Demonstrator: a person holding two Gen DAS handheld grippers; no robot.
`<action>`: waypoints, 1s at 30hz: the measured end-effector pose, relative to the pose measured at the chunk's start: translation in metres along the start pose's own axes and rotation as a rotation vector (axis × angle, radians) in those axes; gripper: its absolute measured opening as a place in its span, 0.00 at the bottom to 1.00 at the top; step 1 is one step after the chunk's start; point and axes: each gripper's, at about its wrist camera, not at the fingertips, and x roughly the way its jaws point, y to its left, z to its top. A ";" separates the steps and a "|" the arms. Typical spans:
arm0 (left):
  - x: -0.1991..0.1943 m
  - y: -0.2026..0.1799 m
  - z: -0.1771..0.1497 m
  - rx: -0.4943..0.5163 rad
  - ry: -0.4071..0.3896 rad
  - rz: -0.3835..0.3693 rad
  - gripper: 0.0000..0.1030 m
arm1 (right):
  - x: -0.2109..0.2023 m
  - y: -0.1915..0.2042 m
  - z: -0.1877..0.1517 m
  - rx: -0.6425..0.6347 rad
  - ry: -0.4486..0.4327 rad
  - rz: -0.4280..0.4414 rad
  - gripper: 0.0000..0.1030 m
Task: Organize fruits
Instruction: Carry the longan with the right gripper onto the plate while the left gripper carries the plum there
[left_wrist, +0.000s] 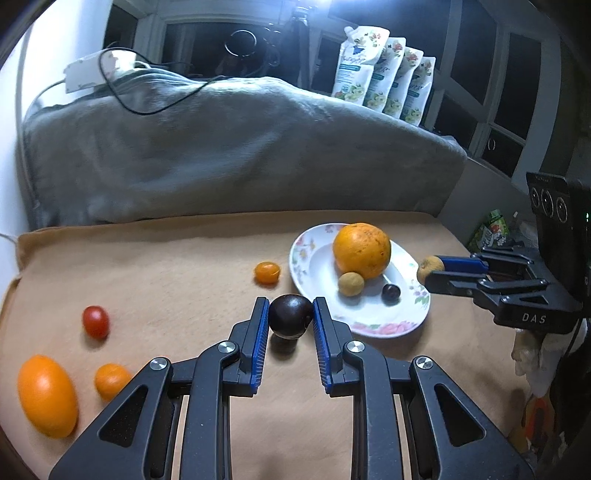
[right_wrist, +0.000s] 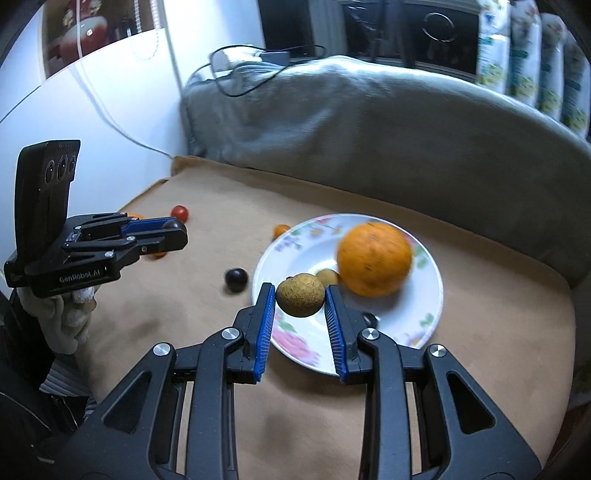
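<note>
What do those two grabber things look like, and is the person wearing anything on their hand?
Both the left gripper and right gripper are black frames with silver bolts and ridged blue pads. One has white DAS lettering, the other says GenRobot.AI. A whitish glove and striped cuff show.

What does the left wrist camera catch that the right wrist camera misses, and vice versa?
Left wrist only: a green packet past the right edge of the mat. Right wrist only: a wall picture and a striped sleeve. Both: the flowered plate holding the big orange, the left gripper shut on a dark fruit, the right gripper shut on a brownish fruit.
</note>
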 end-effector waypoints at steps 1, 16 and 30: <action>0.002 -0.002 0.001 0.002 0.001 -0.002 0.21 | -0.001 -0.004 -0.002 0.008 0.001 -0.005 0.28; 0.050 -0.025 0.024 0.042 0.037 -0.023 0.21 | 0.008 -0.032 -0.020 0.076 0.017 -0.007 0.28; 0.074 -0.031 0.030 0.047 0.063 -0.027 0.22 | 0.024 -0.032 -0.018 0.074 0.027 0.010 0.28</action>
